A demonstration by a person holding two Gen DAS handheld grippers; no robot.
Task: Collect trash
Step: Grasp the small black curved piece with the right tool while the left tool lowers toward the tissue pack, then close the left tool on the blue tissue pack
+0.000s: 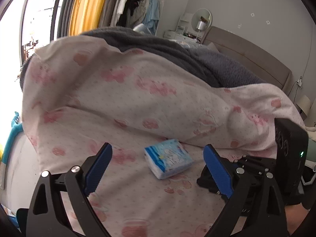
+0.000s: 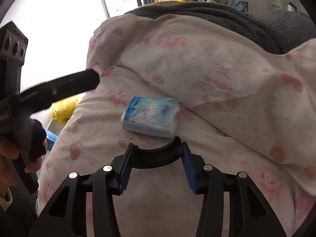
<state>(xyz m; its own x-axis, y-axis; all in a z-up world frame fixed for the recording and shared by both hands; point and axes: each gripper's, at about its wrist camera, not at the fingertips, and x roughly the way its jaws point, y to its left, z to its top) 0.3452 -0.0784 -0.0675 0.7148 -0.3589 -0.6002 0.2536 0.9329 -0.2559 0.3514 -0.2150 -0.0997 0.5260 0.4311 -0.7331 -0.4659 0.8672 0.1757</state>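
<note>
A small blue-and-white tissue pack (image 1: 168, 161) lies on the pink-patterned white quilt (image 1: 118, 102). My left gripper (image 1: 158, 147) stands open and wide, its blue pads (image 1: 98, 167) on either side of the pack and not touching it. In the right wrist view the same pack (image 2: 151, 115) lies just beyond my right gripper (image 2: 157, 145). That gripper is shut on a black curved piece (image 2: 156, 158) that spans from pad to pad. The left tool's black finger (image 2: 59, 86) reaches in, blurred, from the left, with a hand (image 2: 9, 154) on its grip.
A grey blanket (image 1: 177, 47) lies heaped behind the quilt, with a padded headboard (image 1: 246, 55) at the right. A yellow bag (image 2: 65, 106) and a blue packet (image 2: 50, 138) sit beside the bed's left edge. Clothes (image 1: 130, 2) hang by a bright window.
</note>
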